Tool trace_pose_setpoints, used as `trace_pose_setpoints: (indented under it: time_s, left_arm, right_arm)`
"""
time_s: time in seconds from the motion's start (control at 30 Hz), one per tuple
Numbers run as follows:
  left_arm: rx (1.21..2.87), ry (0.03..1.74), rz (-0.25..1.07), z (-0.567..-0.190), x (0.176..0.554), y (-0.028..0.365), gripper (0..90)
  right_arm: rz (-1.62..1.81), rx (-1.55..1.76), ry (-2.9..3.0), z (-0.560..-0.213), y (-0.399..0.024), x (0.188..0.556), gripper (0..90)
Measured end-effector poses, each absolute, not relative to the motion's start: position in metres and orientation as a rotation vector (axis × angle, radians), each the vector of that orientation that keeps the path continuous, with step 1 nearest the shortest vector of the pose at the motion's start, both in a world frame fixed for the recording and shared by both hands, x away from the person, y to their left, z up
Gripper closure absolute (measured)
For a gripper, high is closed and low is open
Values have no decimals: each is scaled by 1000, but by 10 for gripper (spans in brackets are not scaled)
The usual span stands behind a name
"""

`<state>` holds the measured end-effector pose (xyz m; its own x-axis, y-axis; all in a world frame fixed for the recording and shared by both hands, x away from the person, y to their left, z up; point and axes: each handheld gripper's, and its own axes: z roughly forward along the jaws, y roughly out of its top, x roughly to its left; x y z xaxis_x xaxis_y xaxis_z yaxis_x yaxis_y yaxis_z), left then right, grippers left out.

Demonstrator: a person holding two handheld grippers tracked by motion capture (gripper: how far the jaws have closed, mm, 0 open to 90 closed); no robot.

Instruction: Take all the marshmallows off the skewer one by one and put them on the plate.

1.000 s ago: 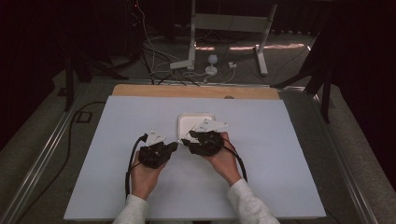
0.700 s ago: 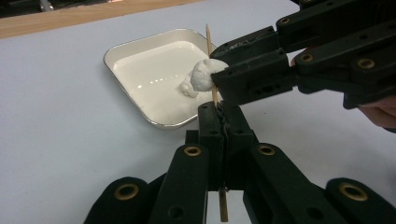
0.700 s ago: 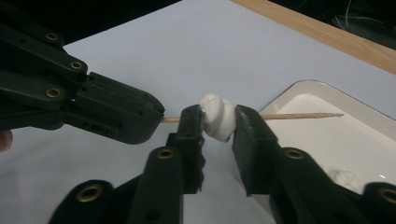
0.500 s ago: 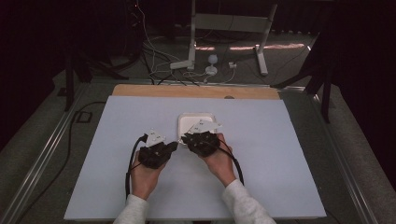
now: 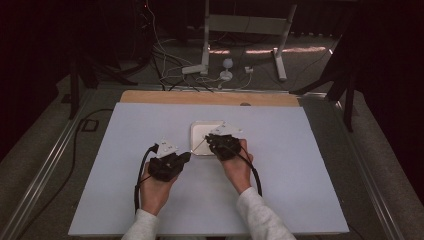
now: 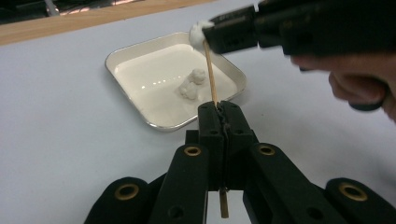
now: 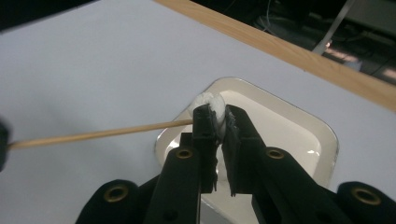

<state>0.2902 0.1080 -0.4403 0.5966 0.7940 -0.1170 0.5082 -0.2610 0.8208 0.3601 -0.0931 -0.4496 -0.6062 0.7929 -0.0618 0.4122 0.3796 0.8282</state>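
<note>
We take this for a lab or recording studio, not a home. At the centre of the high view a wooden bench (image 5: 210, 97) carries a plain white board (image 5: 125, 150). Dark curtains (image 5: 60, 35) close off the top of the frame. Loose white and black cables (image 5: 170, 65) sprawl over grey carpet (image 5: 45, 150) beside a grey metal stand (image 5: 245, 25), upper middle.

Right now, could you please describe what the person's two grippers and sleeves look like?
Both the left gripper and the right gripper are black, each with two flat-sided jaws on linkage arms fastened by brass-coloured rivets. A pale three-cornered plate tops each body, and a black cable loops back from each along the forearm. The person wears light-coloured long sleeves.
</note>
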Motion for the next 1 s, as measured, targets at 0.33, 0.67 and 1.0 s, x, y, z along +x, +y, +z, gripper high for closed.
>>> trace_pose_setpoints:
  time_s: [0.33, 0.67, 1.0]
  left_arm:
    - [1887, 1045, 429, -432, 287, 118, 899]
    - [1891, 1061, 425, -437, 290, 119, 898]
    - [1956, 1037, 401, -450, 296, 105, 898]
  right_arm:
    - [1085, 1158, 2156, -447, -127, 382, 817]
    - [1057, 1215, 2220, -459, -135, 390, 680]
    - [1133, 1220, 2264, -459, -133, 388, 573]
